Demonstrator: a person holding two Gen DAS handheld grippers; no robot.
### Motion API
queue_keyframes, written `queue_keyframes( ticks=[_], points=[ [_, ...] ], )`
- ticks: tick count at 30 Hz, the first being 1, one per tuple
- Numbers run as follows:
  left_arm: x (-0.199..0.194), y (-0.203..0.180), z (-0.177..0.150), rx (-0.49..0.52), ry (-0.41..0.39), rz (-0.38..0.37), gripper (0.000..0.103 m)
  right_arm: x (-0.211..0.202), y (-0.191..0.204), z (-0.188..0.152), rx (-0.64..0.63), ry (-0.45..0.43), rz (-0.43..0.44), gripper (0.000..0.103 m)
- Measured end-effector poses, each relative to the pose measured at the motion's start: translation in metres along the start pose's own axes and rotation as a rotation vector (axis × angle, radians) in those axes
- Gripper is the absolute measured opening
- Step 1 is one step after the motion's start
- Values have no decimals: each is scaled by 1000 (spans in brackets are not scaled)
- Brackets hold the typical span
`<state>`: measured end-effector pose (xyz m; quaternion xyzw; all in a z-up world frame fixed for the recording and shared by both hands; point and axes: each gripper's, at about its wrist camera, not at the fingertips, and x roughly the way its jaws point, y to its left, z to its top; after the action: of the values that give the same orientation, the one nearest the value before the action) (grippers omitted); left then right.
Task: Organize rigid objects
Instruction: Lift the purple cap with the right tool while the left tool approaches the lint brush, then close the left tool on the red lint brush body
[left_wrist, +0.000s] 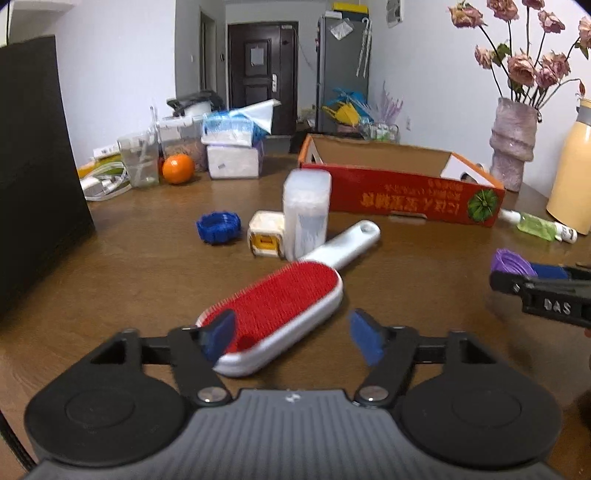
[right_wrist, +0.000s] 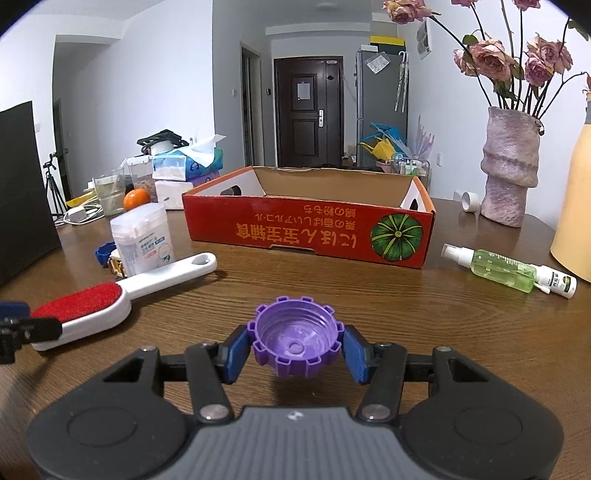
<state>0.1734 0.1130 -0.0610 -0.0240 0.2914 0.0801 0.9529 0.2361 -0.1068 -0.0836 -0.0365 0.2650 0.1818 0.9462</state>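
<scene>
The right gripper (right_wrist: 295, 350) is clamping a purple ridged cap (right_wrist: 295, 341) between its blue pads, holding it just above the surface (right_wrist: 406, 325) in front of the red cardboard box (right_wrist: 310, 236). The left gripper (left_wrist: 291, 338) is standing wide, its pads straddling the head end of the red-bristled lint brush (left_wrist: 273, 310), which is lying flat on the surface in front of the box and to its left; whether the left pad is already touching the brush's rim is hard to tell through the blur. Nearer the box, a blue cap (left_wrist: 218, 227), a small white-and-yellow block (left_wrist: 264, 234) and a tall white container (left_wrist: 306, 212) are waiting beside the brush handle. The step in hand appears to be collecting items for the box: the next move is probably calling for the left jaws to close squarely on the brush head, and for the purple cap to be carried over the box's near wall.
</scene>
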Motion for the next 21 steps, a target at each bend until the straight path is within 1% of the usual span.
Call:
queue_keyframes(
  ticks=[1,2,3,4,6,10,11,13,16,19,21],
  points=[
    [1,0,3,8,-9,13,87,0,0,0,2,0,1,53],
    [3,1,6,19,-15,22,92,0,-1,0,3,-1,2,53],
    [6,2,8,33,-15,28,101,-1,-1,0,3,-1,2,53],
    [11,4,11,45,-9,39,103,-1,-1,0,3,-2,2,54],
    [19,8,15,68,-2,38,103,-1,-1,0,4,-3,3,54],
    [44,16,16,113,51,-23,103,-1,-1,0,3,0,2,53],
    [50,16,16,118,65,-25,103,-1,-1,0,3,0,2,53],
    [63,18,14,115,97,-32,103,-1,-1,0,2,0,2,53],
    [74,21,11,93,140,-68,103,-1,0,0,-2,3,4,53],
    [73,18,8,100,132,-61,94,-1,1,0,-9,2,5,53],
    [71,14,5,99,135,-67,86,-2,2,0,-10,-3,5,53]
  ],
)
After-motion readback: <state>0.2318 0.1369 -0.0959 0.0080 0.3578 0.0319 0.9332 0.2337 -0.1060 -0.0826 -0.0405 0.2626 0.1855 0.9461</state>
